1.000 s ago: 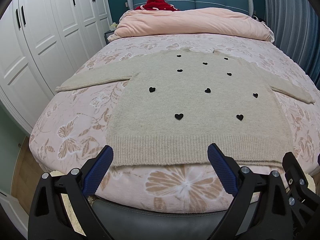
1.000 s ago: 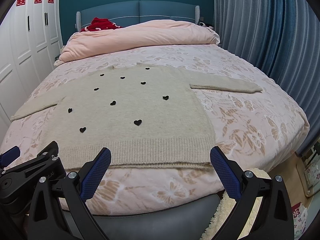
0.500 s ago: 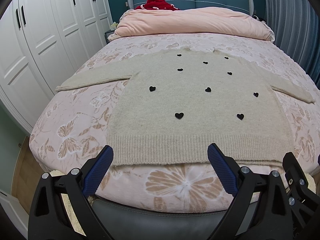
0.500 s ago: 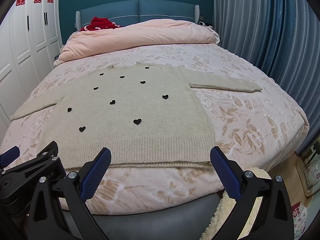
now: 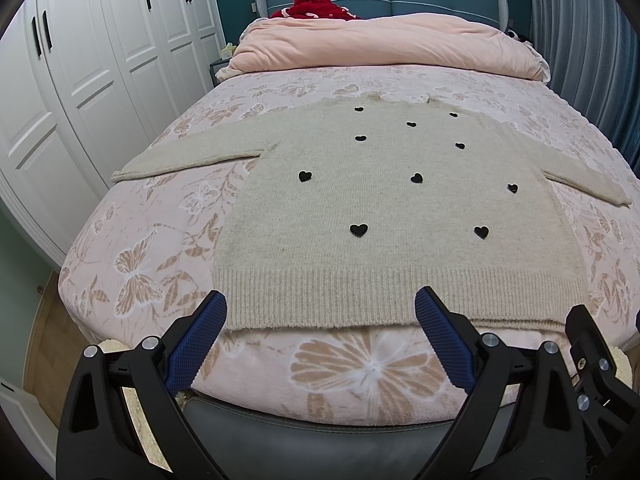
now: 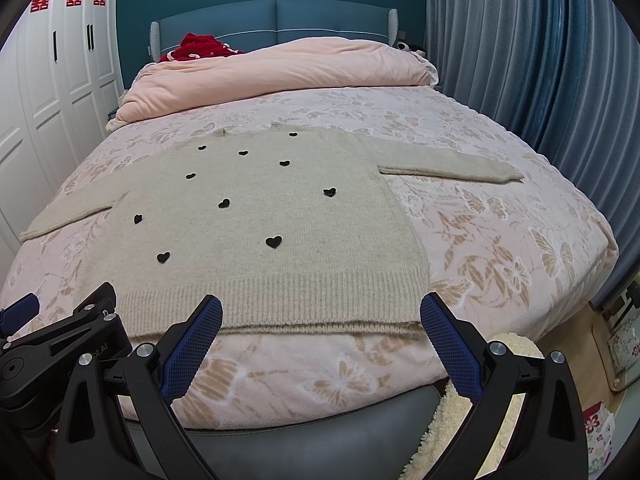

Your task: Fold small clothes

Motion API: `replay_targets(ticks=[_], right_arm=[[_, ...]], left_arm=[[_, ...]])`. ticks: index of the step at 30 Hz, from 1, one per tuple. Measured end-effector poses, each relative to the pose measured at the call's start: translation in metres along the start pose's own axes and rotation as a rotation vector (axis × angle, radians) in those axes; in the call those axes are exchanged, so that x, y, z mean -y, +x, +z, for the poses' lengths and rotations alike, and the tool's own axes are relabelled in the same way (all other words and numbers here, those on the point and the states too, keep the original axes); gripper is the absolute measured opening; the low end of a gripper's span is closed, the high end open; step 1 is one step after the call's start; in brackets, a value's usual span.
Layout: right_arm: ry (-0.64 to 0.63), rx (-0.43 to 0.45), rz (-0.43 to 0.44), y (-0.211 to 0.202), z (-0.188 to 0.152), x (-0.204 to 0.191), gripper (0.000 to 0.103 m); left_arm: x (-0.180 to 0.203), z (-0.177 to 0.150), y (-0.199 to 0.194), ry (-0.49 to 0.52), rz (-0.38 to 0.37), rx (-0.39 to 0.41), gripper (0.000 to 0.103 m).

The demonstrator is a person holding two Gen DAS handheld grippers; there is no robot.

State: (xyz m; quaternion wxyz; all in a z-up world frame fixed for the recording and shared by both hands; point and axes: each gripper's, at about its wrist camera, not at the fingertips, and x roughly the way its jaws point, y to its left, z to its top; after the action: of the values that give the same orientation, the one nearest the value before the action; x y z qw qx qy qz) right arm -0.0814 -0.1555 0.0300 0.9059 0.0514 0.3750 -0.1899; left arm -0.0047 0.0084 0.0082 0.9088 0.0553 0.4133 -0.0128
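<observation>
A: Bed [image 5: 168, 240]: sweater [image 5: 400, 208] flat mid-frame, sleeves out, hem nearest. No fold made; all folding left.

B: Grippers?

A: Left gripper [image 5: 320, 332] and right gripper [image 6: 320, 336]: jaws apart, empty, short of the hem.

B: Views?

A: Left: wardrobe [image 5: 100, 80] at upper left. Right: curtain [image 6: 540, 60], possibly a rug [image 6: 460, 420] at bottom.

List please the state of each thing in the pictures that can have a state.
Sweater: unfolded, flat on the bed, both sleeves spread out.
Left claw: open, empty, at the hem.
Right claw: open, empty, at the hem.
Wardrobe doors: closed.
Curtain: drawn.
Duvet: bundled at the headboard.
</observation>
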Motion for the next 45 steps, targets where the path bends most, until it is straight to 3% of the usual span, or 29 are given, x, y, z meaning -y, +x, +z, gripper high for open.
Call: replay_targets(ticks=[7,10,13,16,19,24,30,34,36,37,38,39,41,43,45], right_arm=[[0.009,-0.041,0.007,0.015,-0.012,0.008,0.098],[0.019,-0.101,0.092,0.036,-0.016,0.013,0.098],[0.067,-0.116,0.150,0.061,-0.007,0.036,0.098],[0.162,-0.112,0.101,0.096,0.018,0.084,0.098],[0.303,-0.112,0.038,0.145,0.059,0.156,0.098],[0.553,-0.109,-0.042,0.238,0.120,0.281,0.098],[0.931,-0.095,-0.084,0.323,0.148,0.399,0.098],[1.008,-0.109,-0.126,0.359,0.162,0.437,0.092],[0.957,-0.102,-0.169,0.366,0.175,0.438,0.071],[0.938,-0.103,-0.139,0.370,0.182,0.436,0.026],[0.936,-0.109,-0.073,0.374,0.191,0.431,0.013],[0.925,-0.058,0.002,0.369,0.204,0.421,0.013],[0.777,0.062,0.162,0.347,0.244,0.379,0.012],[0.573,0.112,0.317,0.320,0.286,0.308,0.012],[0.384,0.139,0.526,0.291,0.314,0.223,0.013]], left_arm=[[0.000,-0.009,0.012,0.005,0.004,-0.036,0.093],[0.000,-0.012,0.030,-0.008,-0.023,-0.072,0.096],[-0.012,-0.010,0.044,-0.088,-0.043,-0.093,0.098],[-0.027,-0.002,0.058,-0.144,-0.035,-0.093,0.098],[-0.033,0.008,0.075,-0.138,0.005,-0.102,0.098],[-0.032,0.025,0.097,-0.138,-0.017,-0.135,0.098],[-0.032,0.033,0.120,-0.161,-0.036,-0.181,0.098],[-0.038,0.039,0.129,-0.176,-0.034,-0.181,0.098],[-0.040,0.043,0.136,-0.185,-0.038,-0.198,0.098],[-0.041,0.045,0.139,-0.191,-0.040,-0.202,0.098],[-0.042,0.047,0.141,-0.195,-0.035,-0.201,0.098],[-0.044,0.050,0.143,-0.197,-0.035,-0.198,0.098],[-0.047,0.054,0.145,-0.202,-0.041,-0.184,0.098],[-0.050,0.059,0.146,-0.216,-0.059,-0.170,0.098],[-0.052,0.064,0.146,-0.239,-0.081,-0.156,0.098]])
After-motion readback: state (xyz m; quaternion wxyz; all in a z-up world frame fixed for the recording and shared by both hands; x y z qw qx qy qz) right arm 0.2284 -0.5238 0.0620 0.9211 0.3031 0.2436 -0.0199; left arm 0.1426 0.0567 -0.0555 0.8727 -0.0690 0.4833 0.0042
